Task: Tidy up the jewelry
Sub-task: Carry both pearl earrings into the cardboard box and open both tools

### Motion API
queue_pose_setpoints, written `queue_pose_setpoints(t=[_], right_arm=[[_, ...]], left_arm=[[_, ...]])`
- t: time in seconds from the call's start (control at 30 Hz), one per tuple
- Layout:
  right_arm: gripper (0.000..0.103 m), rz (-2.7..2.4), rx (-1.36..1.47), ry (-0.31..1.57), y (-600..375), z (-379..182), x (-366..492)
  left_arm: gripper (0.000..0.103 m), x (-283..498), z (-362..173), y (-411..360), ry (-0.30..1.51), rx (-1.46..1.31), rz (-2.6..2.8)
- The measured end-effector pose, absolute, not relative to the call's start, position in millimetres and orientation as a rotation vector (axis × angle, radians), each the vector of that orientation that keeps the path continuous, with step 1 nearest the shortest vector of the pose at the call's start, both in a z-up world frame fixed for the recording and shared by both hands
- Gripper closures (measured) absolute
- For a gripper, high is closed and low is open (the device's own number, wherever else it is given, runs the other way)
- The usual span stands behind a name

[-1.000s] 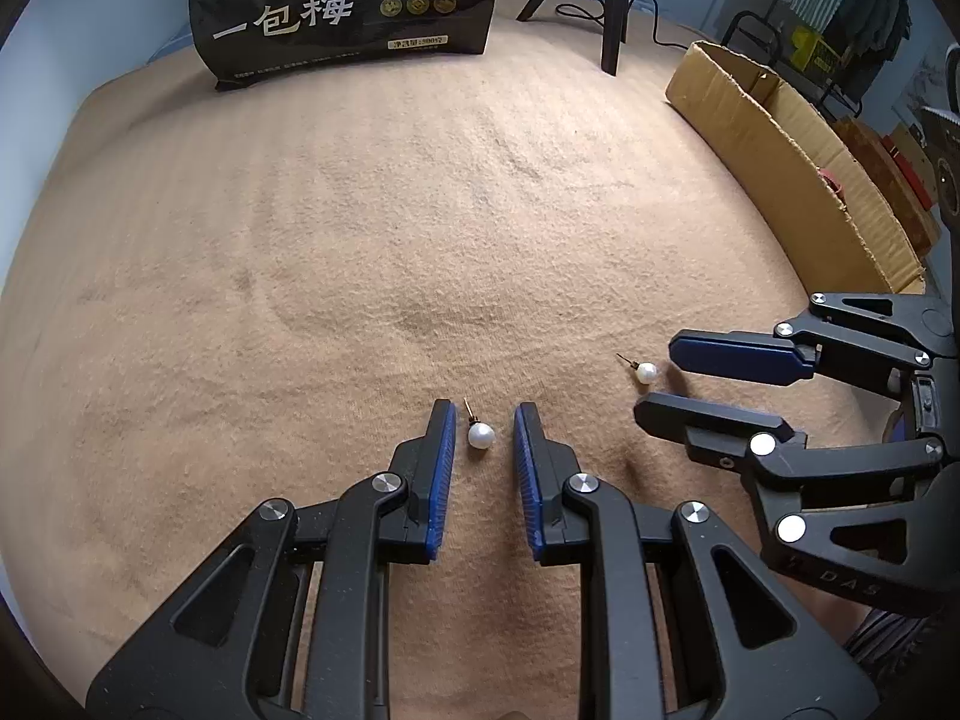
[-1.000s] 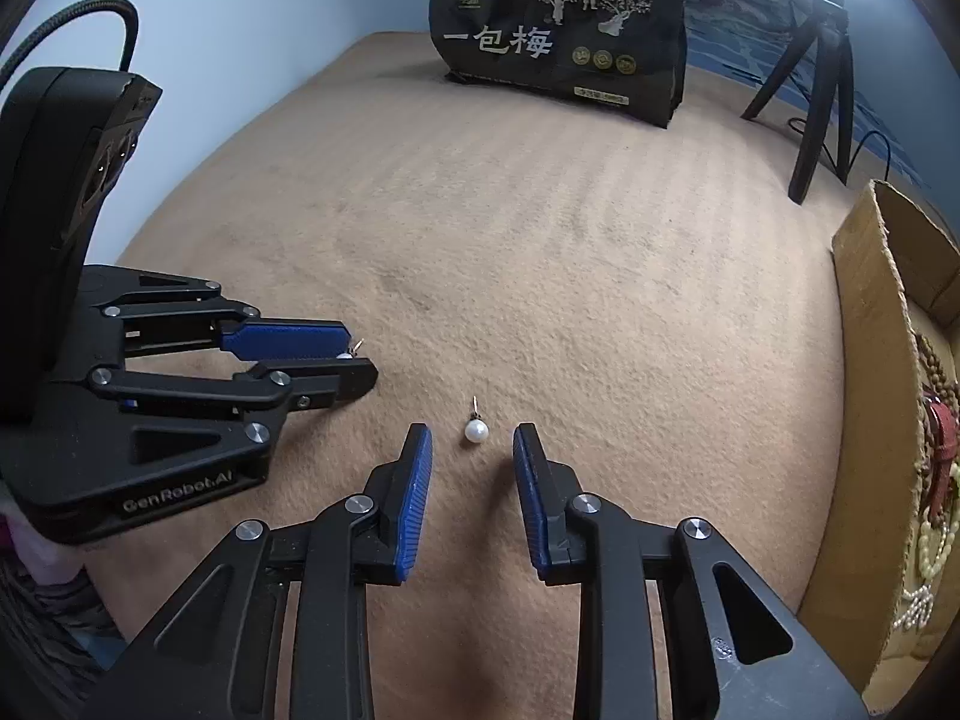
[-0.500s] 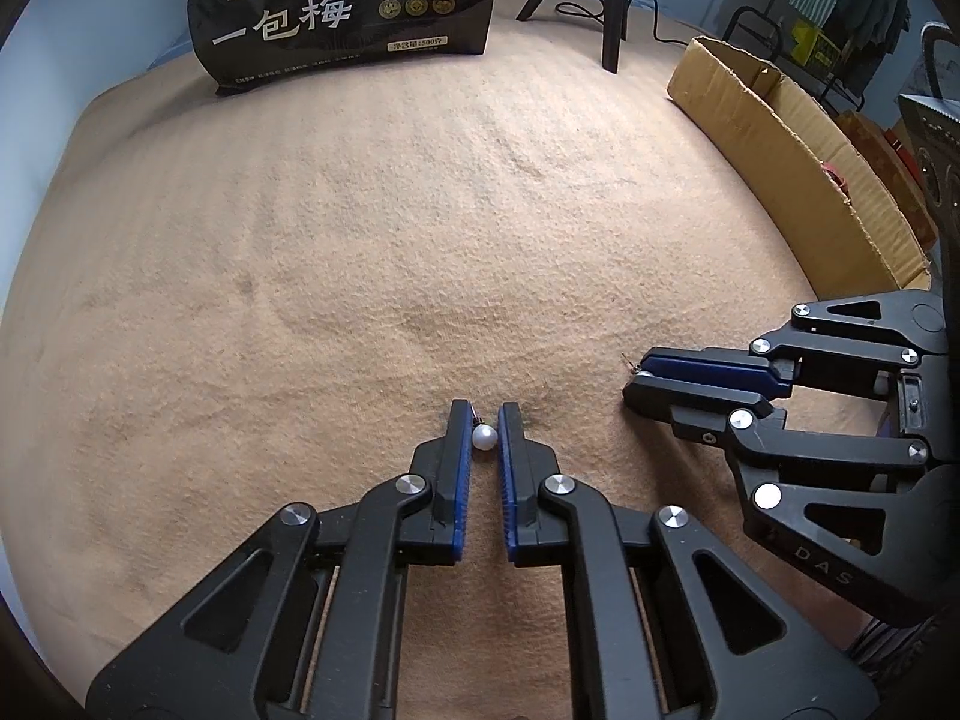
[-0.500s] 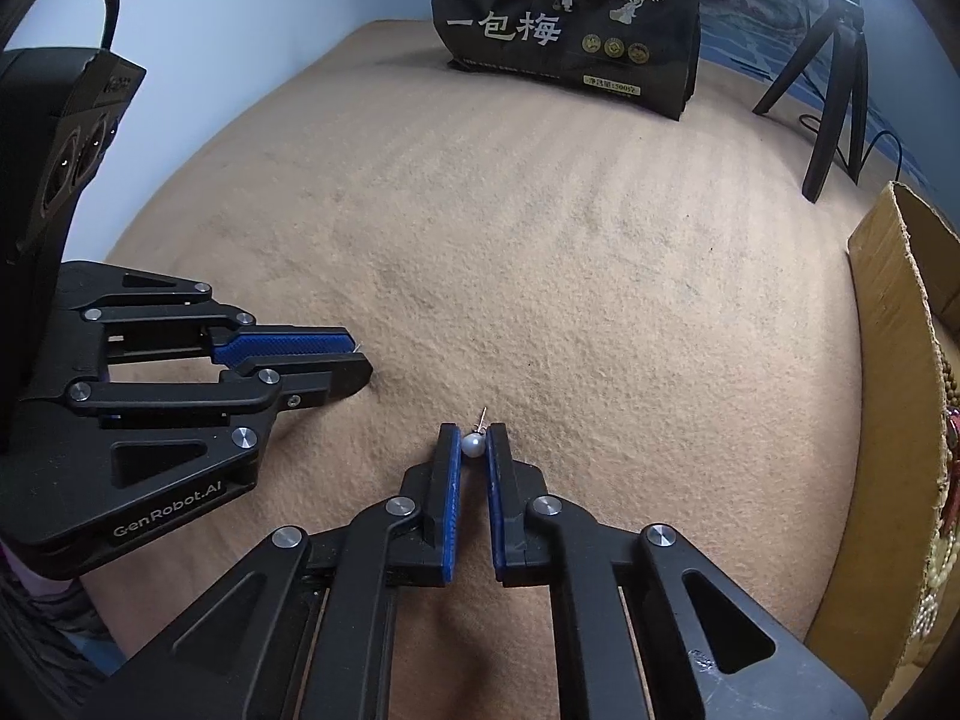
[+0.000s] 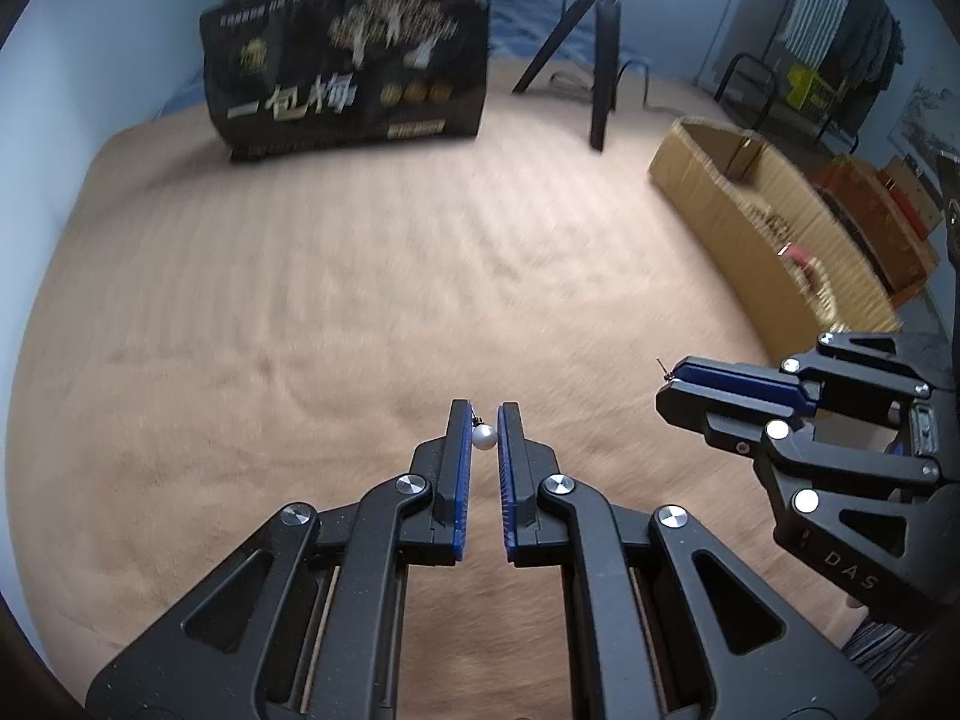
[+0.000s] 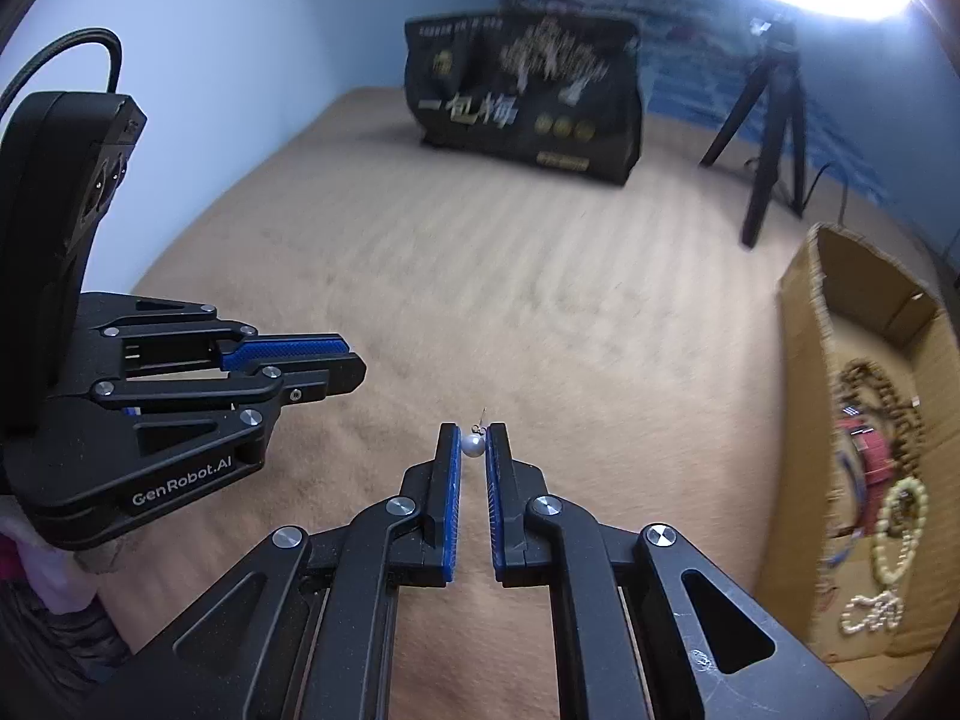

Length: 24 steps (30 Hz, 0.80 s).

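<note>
Both claws are seen clenched on jewelry; between the blue-padded tips of the left gripper [image 5: 483,433] a small white pearl stud earring [image 5: 483,437] is pinched, its thin post pointing up toward the left pad; between the tips of the right gripper [image 6: 474,443] a second white pearl stud earring [image 6: 471,445] is gripped, its fine metal post rising just above the pads. Each pearl is held clear of the tan, ribbed fabric surface [image 6: 480,276] spread beneath the claws, though how far cannot be told. In the left wrist view the right gripper is seen at the right edge, its jaws drawn close together, a thin post protruding at the tip; in the right wrist view the left gripper is seen at the left edge, likewise closed, a black cable looped above its body. To the right of both, an open brown cardboard box [image 6: 804,396] is set on the fabric; within it brown wooden bead strands [image 6: 894,408], a red band [image 6: 870,450] and pale bead strings [image 6: 900,534] are heaped. Farther off, a black tripod [image 6: 774,120] is stood near the box's far end; beside it, a black printed bag with white Chinese characters [image 6: 522,90] is propped against the pale blue wall [image 6: 240,30].
</note>
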State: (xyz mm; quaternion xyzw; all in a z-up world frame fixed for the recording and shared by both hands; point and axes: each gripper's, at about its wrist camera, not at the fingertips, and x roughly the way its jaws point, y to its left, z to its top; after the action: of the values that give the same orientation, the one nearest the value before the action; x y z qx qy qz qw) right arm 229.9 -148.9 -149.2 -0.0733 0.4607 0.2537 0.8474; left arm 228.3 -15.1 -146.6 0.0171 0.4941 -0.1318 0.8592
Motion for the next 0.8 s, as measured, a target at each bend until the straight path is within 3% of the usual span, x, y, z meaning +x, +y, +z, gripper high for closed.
queue_pose_setpoints(t=[0.8], right_arm=[[0.096, 0.328, -0.017, 0.829, -261.0, -82.9, 222.0]], left_arm=[[0.096, 248.8, -75.3, -101.5, 0.856, -0.013, -0.384]])
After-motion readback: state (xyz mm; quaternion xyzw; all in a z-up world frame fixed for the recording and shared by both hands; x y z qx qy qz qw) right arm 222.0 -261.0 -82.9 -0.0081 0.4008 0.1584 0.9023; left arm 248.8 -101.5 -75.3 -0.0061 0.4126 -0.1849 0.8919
